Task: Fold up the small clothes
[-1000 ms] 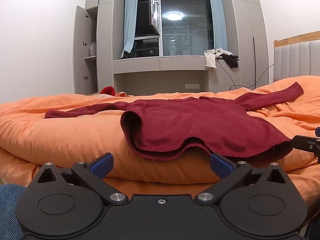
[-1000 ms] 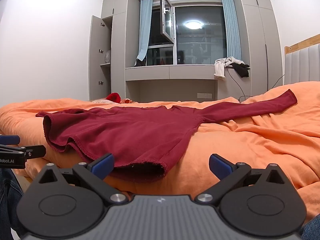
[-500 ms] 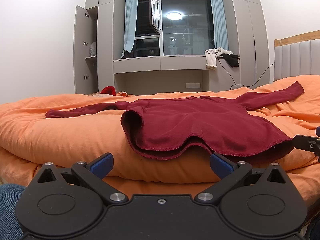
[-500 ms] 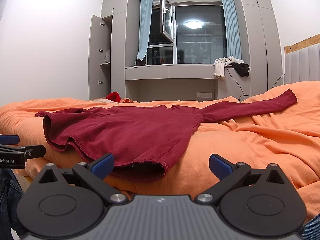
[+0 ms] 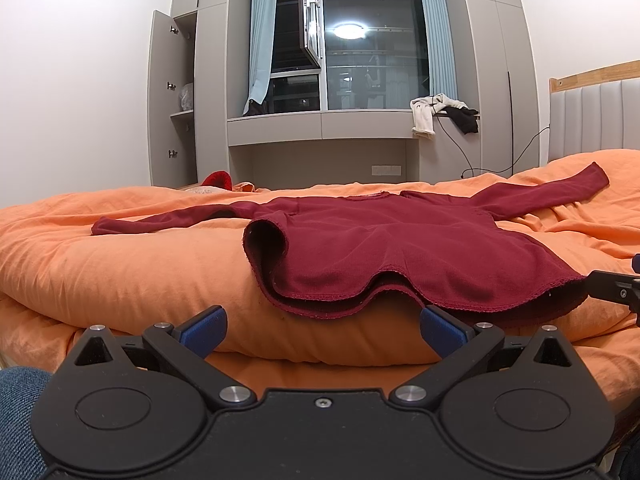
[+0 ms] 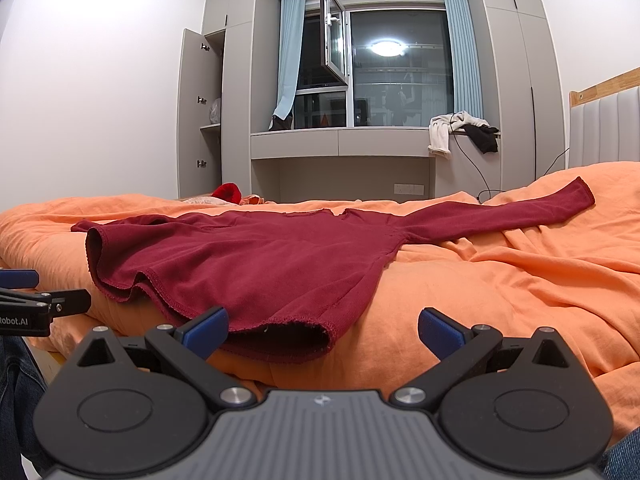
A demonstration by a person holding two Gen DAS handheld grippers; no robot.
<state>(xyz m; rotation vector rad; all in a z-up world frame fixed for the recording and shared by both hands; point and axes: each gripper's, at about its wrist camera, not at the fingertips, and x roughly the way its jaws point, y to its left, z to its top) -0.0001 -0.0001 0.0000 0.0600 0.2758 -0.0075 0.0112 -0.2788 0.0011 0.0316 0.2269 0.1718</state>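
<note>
Both grippers, left (image 5: 320, 326) and right (image 6: 322, 328), hover jaws released; the rippled sweater hem (image 5: 400, 296) risks a one-layer pinch.

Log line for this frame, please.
stage: pre-grasp | left gripper: open, empty, before hem | right gripper: open, empty | red top: spread flat, sleeves out, on orange duvet

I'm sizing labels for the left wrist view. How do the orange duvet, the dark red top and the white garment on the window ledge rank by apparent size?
1. orange duvet
2. dark red top
3. white garment, though it lies farthest from the camera.
</note>
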